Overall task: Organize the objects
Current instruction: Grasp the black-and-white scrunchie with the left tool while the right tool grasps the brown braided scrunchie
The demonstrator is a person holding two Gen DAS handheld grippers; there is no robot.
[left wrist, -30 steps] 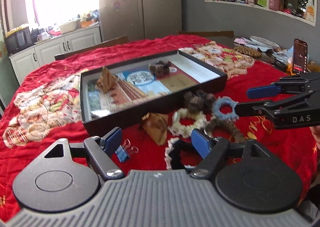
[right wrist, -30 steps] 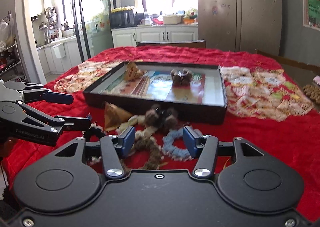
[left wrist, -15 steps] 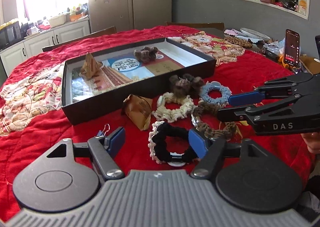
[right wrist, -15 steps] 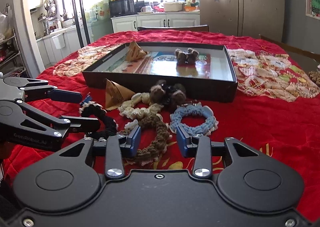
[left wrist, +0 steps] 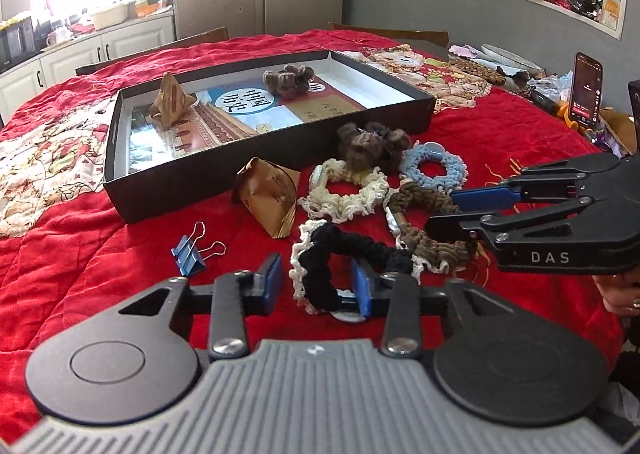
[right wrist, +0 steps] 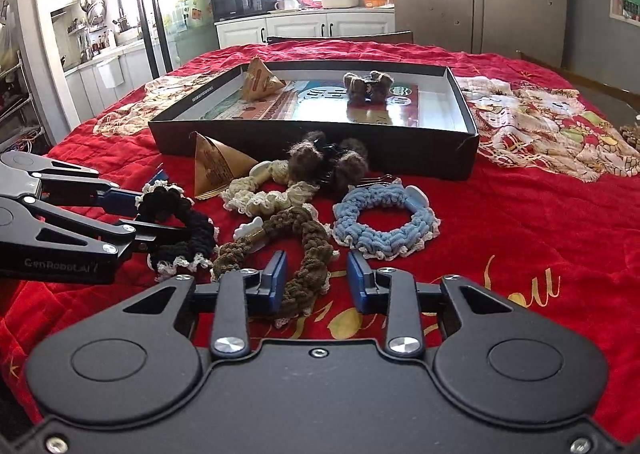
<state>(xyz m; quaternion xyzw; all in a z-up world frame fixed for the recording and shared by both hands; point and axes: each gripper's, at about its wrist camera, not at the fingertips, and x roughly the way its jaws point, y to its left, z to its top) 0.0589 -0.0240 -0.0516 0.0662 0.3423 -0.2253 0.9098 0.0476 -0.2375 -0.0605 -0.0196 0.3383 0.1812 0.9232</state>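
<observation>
Both tools are low over the worktop [left wrist: 100,274], each with its fingers apart and nothing clamped.

The left tool [left wrist: 316,282] straddles the near arc of the black scrunchie [left wrist: 344,254]; its right pad sits against or just inside the ring, its left pad just outside. The right tool [right wrist: 316,280] straddles the near end of the brown scrunchie [right wrist: 304,250]. The open black box [left wrist: 120,157], the likely destination, lies ahead of both tools and already holds a paper pyramid [left wrist: 170,101] and a fuzzy brown clip [left wrist: 288,79].

Hazards from this position:

- Crowding. The black and brown scrunchies touch or nearly touch between the two tools — closing on one may drag or snag the other's lace edge.
- Tool collision. The two tools work close together; simultaneous lifts toward the box could cross paths.
- Shallow bite. A pad that catches only the lace trim may let the soft ring slip out on lift.
- Cloth pinch. Pads this low may gather the red cover along with the scrunchie.
- Neighbours. The cream scrunchie [left wrist: 344,189] and blue scrunchie [right wrist: 384,221] lie just ahead; the binder clip [left wrist: 192,254] lies just left of the left tool — a forward push could scatter them.
</observation>
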